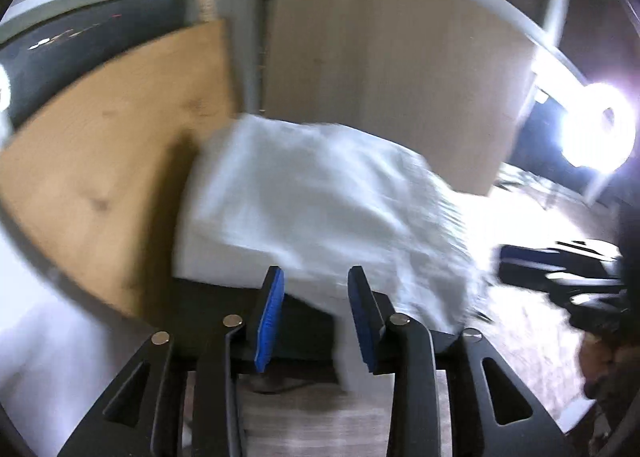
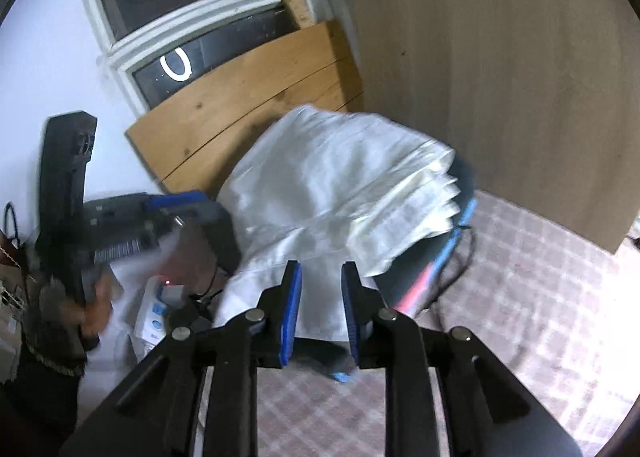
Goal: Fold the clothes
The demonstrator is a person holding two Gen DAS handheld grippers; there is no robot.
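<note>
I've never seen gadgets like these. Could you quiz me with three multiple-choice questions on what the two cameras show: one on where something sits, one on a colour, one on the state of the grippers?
1. Where is the white garment?
A. Draped over a dark object in front of the wooden board
B. Hung on the window
C. Spread flat on the carpet

2. What colour are the finger pads?
A. Red
B. Blue
C. Green

3. How do the left gripper and right gripper stand?
A. Both clamped on cloth
B. One clamped
C. Both open, holding nothing

Answers: 1 A, the cloth hangs down over something dark; 2 B, blue strips line each finger; 3 C, a clear gap shows between each pair.
</note>
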